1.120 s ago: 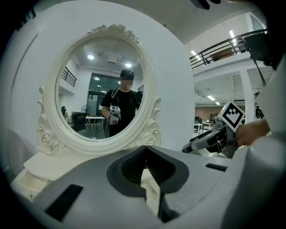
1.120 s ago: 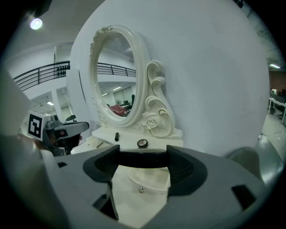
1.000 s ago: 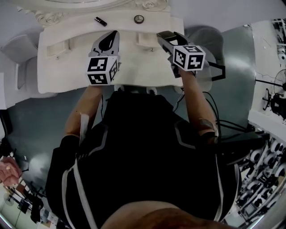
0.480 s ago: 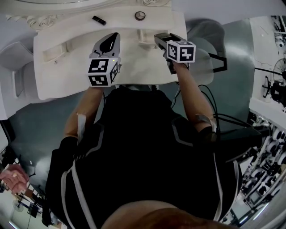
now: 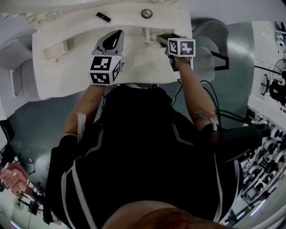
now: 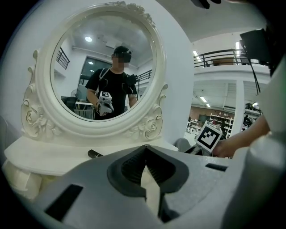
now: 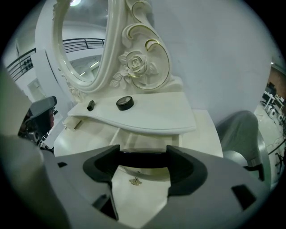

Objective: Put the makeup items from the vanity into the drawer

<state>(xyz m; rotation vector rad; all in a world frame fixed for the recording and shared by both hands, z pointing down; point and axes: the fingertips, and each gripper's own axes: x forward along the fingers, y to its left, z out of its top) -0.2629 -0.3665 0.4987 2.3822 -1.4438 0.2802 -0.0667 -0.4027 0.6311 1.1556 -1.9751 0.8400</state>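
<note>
Looking steeply down over a person in black, standing at a white vanity [image 5: 58,76] and holding a gripper in each hand above its top. Facing an oval mirror [image 6: 103,67] in a carved frame, reflecting the person and one gripper.

Holding the left gripper [image 5: 117,34] over the middle of the top, pointing toward the mirror base. Clenching it fully, jaws meeting at the tips and pinching nothing.

Holding the right gripper [image 5: 159,37] just to its right, near a small drawer [image 5: 146,33] tucked under the raised shelf [image 7: 152,118]. Spreading its jaws wide, released, gripping nothing. Framing between them the pale drawer front and its tiny gold knob [image 7: 134,181], without either jaw visibly touching it.

Finding both makeup items lying on the shelf below the mirror: a black tube [image 5: 103,17] on its side to the left and a round black compact [image 5: 146,13] flat to the right. Sitting apart from each other and clear of both grippers. Showing as a pair in the right gripper view, tube beside compact, near the frame's carved rose. Catching only the tube in the left gripper view, beyond the closed jaws, with the right gripper's marker cube [image 6: 209,136] off to the right.
</note>
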